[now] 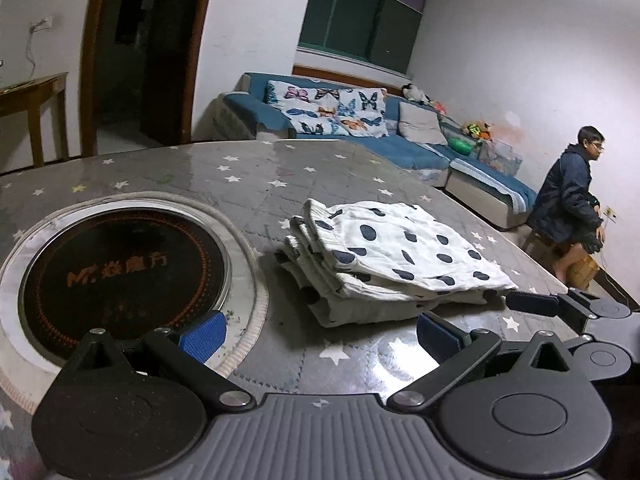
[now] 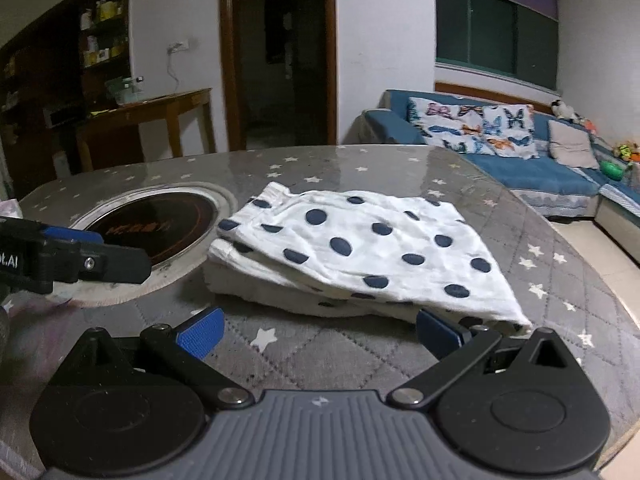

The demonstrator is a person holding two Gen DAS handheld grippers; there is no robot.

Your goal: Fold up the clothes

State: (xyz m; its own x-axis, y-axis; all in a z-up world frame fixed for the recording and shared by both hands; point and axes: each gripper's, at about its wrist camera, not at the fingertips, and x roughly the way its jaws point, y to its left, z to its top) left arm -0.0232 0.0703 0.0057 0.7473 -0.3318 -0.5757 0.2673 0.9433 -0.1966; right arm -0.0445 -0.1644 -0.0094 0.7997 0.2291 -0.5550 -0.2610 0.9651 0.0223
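Note:
A white garment with dark blue dots lies folded in a flat stack on the grey star-patterned table. My left gripper is open and empty, just short of the stack's near edge. In the right wrist view the same folded garment lies ahead. My right gripper is open and empty, with its right fingertip close to the stack's near right corner. The right gripper's finger also shows at the right edge of the left wrist view, and the left gripper at the left edge of the right wrist view.
A round black induction hob is set into the table left of the garment. A blue sofa with butterfly cushions stands behind. A person in a dark jacket sits at the far right. A wooden side table and doorway are at the back.

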